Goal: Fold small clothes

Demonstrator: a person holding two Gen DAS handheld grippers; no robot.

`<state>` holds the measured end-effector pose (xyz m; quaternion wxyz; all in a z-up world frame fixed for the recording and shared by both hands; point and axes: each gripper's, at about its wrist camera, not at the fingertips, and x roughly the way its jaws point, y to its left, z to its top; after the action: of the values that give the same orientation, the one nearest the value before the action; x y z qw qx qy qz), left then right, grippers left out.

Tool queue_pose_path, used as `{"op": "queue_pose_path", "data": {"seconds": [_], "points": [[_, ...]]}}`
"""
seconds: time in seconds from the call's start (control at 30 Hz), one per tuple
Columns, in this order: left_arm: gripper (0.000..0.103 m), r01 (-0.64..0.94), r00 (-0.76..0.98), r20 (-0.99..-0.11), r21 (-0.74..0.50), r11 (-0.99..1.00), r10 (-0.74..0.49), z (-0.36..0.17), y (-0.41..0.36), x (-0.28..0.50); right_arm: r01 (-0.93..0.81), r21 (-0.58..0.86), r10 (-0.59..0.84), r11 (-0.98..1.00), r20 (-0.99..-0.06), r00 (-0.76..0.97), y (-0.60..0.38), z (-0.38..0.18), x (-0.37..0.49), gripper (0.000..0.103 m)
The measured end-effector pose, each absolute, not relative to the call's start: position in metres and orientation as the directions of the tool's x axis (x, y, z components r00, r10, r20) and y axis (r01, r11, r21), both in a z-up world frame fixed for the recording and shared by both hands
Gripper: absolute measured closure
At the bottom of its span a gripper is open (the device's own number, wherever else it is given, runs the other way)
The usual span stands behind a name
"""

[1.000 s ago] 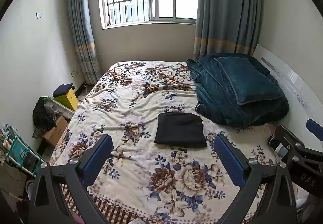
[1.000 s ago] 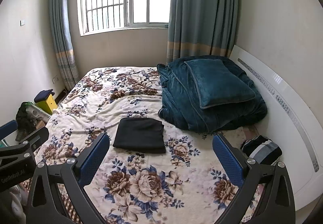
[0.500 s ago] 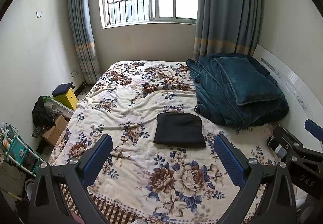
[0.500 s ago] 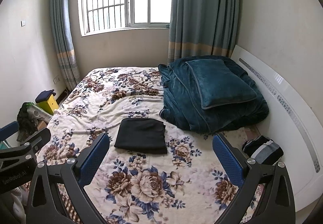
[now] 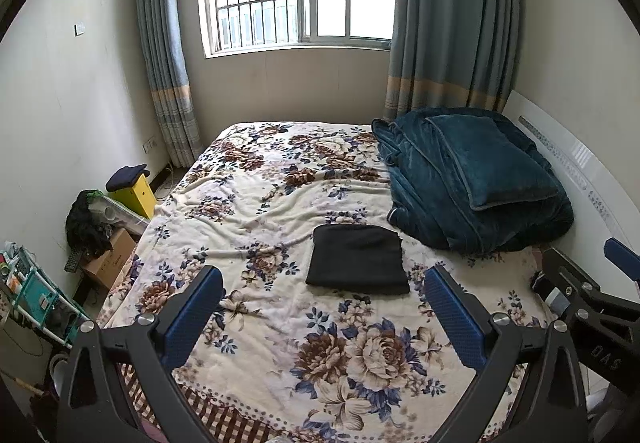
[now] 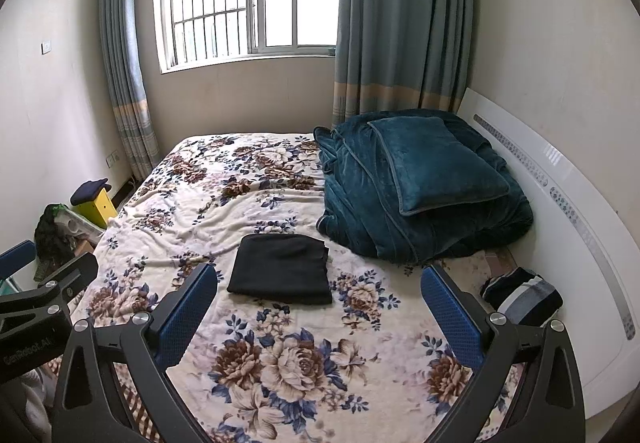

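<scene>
A black garment [image 5: 357, 260], folded into a neat rectangle, lies flat on the floral bedspread [image 5: 260, 211]; it also shows in the right wrist view [image 6: 282, 269]. My left gripper [image 5: 322, 309] is open and empty, held above the bed's near end, apart from the garment. My right gripper [image 6: 320, 307] is open and empty too, at about the same distance from the garment. A striped piece of clothing [image 6: 522, 297] lies bunched at the bed's right edge by the headboard.
A teal blanket with a pillow on top [image 6: 424, 187] is piled at the right, just behind the black garment. The white headboard [image 6: 560, 211] runs along the right. A yellow stool [image 5: 134, 191], a cardboard box and clutter stand on the floor at the left.
Both grippers have drawn back and risen slightly, so the bed looks a little farther. The folded garment has not moved.
</scene>
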<state>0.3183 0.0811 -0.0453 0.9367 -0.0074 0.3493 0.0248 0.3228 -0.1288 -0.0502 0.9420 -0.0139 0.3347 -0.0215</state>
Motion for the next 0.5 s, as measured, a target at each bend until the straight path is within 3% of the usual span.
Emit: {"op": "queue_pose_path", "data": {"seconds": [0.5], "points": [[0.000,-0.067,0.758,-0.650,0.009,0.998,0.057,-0.0430,0.0782,0.3219,0.029,-0.041,-0.048,0.999,-0.627,0.777,-0.1231,-0.0472,0.3255,0.000]]}}
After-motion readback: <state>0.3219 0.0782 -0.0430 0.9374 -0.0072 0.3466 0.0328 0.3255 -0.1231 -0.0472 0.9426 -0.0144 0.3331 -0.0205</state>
